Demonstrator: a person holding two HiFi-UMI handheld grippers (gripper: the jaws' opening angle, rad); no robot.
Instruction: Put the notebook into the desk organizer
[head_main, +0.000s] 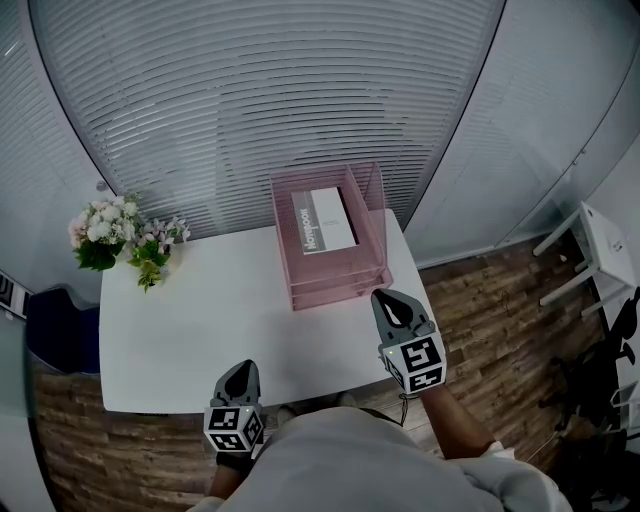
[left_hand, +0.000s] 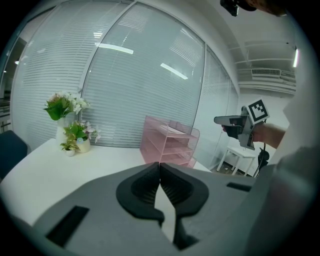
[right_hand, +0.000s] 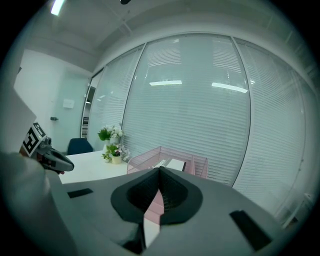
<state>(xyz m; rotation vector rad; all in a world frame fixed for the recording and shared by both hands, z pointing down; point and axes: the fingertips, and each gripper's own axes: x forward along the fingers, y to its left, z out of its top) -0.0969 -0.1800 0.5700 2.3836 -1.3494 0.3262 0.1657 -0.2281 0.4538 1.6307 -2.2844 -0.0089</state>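
The pink wire desk organizer (head_main: 370, 265) stands at the back right of the white table (head_main: 190, 320). A grey-and-white notebook (head_main: 323, 220) lies flat in its top tray. My left gripper (head_main: 240, 374) hovers over the table's front edge, shut with nothing in it. My right gripper (head_main: 393, 302) is raised just in front of the organizer, near its right corner, also shut and holding nothing. The organizer (left_hand: 170, 142) appears beyond my left gripper (left_hand: 160, 167) in the left gripper view. In the right gripper view the organizer (right_hand: 150, 161) and notebook (right_hand: 175, 164) lie past my right gripper (right_hand: 160, 171).
Two small pots of flowers (head_main: 120, 235) stand at the table's back left corner. A blue chair (head_main: 55, 330) sits left of the table. A white side table (head_main: 605, 245) and dark gear stand on the wood floor at right. Glass walls with blinds lie behind.
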